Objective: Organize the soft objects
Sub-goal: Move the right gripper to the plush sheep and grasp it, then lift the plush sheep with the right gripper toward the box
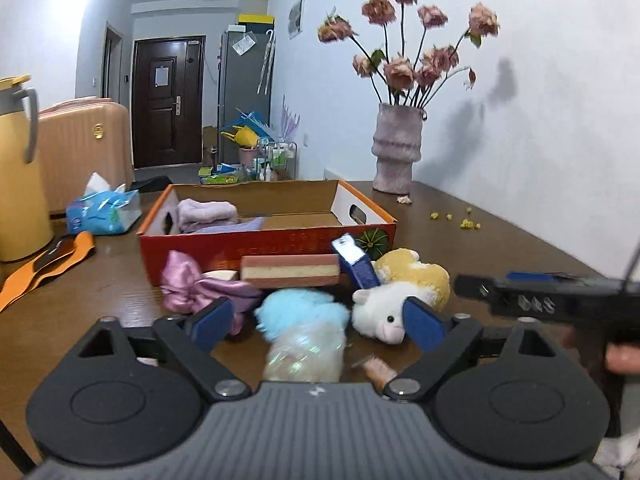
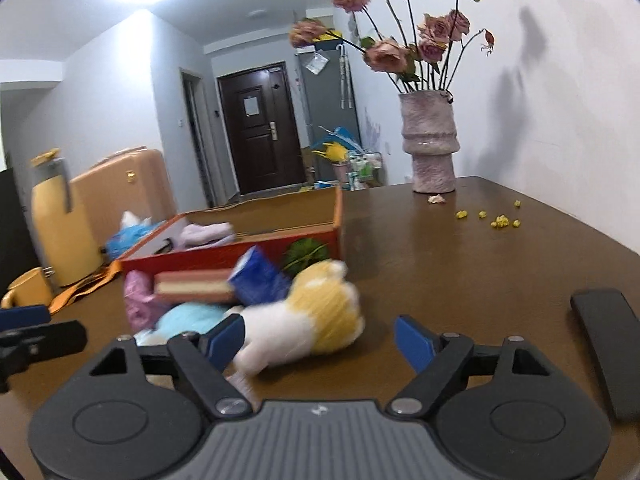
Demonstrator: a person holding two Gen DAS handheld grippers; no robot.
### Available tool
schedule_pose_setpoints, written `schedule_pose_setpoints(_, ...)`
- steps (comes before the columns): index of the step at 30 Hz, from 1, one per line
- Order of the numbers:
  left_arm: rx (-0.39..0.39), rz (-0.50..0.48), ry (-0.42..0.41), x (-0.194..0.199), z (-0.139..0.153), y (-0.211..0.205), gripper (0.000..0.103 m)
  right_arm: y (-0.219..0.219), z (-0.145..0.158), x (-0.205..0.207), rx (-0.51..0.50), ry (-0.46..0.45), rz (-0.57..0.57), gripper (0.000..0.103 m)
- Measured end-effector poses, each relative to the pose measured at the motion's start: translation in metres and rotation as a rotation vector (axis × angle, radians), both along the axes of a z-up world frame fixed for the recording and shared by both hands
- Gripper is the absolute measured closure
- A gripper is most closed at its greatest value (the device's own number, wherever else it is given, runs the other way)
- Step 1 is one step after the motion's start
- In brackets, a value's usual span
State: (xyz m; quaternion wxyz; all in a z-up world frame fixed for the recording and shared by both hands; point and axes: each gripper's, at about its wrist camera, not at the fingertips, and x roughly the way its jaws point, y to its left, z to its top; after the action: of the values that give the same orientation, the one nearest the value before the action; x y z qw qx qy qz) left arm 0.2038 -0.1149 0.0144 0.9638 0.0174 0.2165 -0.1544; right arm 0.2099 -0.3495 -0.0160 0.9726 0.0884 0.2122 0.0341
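Observation:
An orange cardboard box (image 1: 264, 240) on the brown table holds a folded lilac towel (image 1: 206, 213). In front of it lies a heap: a pink satin cloth (image 1: 192, 286), a pink and cream sponge (image 1: 290, 270), a blue packet (image 1: 356, 262), a blue fluffy ball (image 1: 302, 312) and a white and yellow plush toy (image 1: 400, 294). My left gripper (image 1: 318, 322) is open, its jaws on either side of the fluffy ball. My right gripper (image 2: 320, 338) is open with the plush toy (image 2: 308, 320) between its jaws, nearer the left one.
A vase of dried roses (image 1: 396, 148) stands at the back right, with yellow crumbs (image 1: 464, 220) nearby. A tissue pack (image 1: 104, 212), a yellow jug (image 1: 20, 168) and an orange strap (image 1: 44, 264) lie at the left. A black object (image 2: 608, 348) lies at the right.

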Motion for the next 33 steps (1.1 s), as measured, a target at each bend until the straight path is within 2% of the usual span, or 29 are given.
schedule_pose_setpoints(2, 0.018, -0.003, 0.03, 0.009, -0.008, -0.015, 0.028, -0.008, -0.004, 0.023, 0.022, 0.011, -0.004, 0.025)
schedule_pose_setpoints(6, 0.019, -0.064, 0.115, 0.015, -0.025, -0.034, 0.036, -0.016, -0.015, 0.066, 0.078, 0.057, 0.01, 0.031)
schedule_pose_setpoints(8, 0.018, -0.103, 0.165, 0.017, -0.034, -0.047, 0.043, -0.016, -0.022, 0.083, 0.086, 0.08, 0.015, 0.038)
schedule_pose_setpoints(9, 0.029, -0.116, 0.175, 0.017, -0.038, -0.052, 0.046, -0.016, -0.025, 0.087, 0.087, 0.087, 0.023, 0.046)
schedule_pose_setpoints(12, 0.107, -0.117, 0.173, 0.02, -0.051, -0.067, 0.052, -0.018, -0.027, 0.091, 0.104, 0.098, 0.076, 0.059)
schedule_pose_setpoints(14, 0.137, -0.089, 0.194, 0.026, -0.058, -0.065, 0.058, -0.021, -0.026, 0.082, 0.084, 0.11, 0.086, 0.06)
schedule_pose_setpoints(17, 0.128, -0.07, 0.228, 0.029, -0.067, -0.053, 0.059, -0.027, -0.024, 0.058, 0.093, 0.127, 0.083, 0.06)
schedule_pose_setpoints(19, 0.148, -0.049, 0.204, 0.025, -0.069, -0.049, 0.059, -0.03, -0.025, 0.039, 0.107, 0.133, 0.081, 0.06)
schedule_pose_setpoints(24, 0.165, 0.084, 0.171, 0.026, -0.06, -0.033, 0.064, -0.03, -0.028, 0.001, 0.174, 0.164, 0.1, 0.064)
schedule_pose_setpoints(26, 0.164, 0.121, 0.146, 0.026, -0.053, -0.025, 0.063, -0.018, -0.028, -0.012, 0.195, 0.175, 0.17, 0.072)
schedule_pose_setpoints(28, 0.154, 0.157, 0.129, 0.023, -0.046, -0.015, 0.063, -0.007, -0.027, -0.022, 0.231, 0.187, 0.228, 0.072)
schedule_pose_setpoints(31, 0.148, 0.197, 0.116, 0.014, -0.038, -0.004, 0.063, 0.001, -0.019, -0.04, 0.239, 0.142, 0.298, 0.072)
schedule_pose_setpoints(33, 0.13, 0.213, 0.112, 0.006, -0.033, 0.003, 0.062, -0.005, -0.011, -0.047, 0.233, 0.087, 0.276, 0.069)
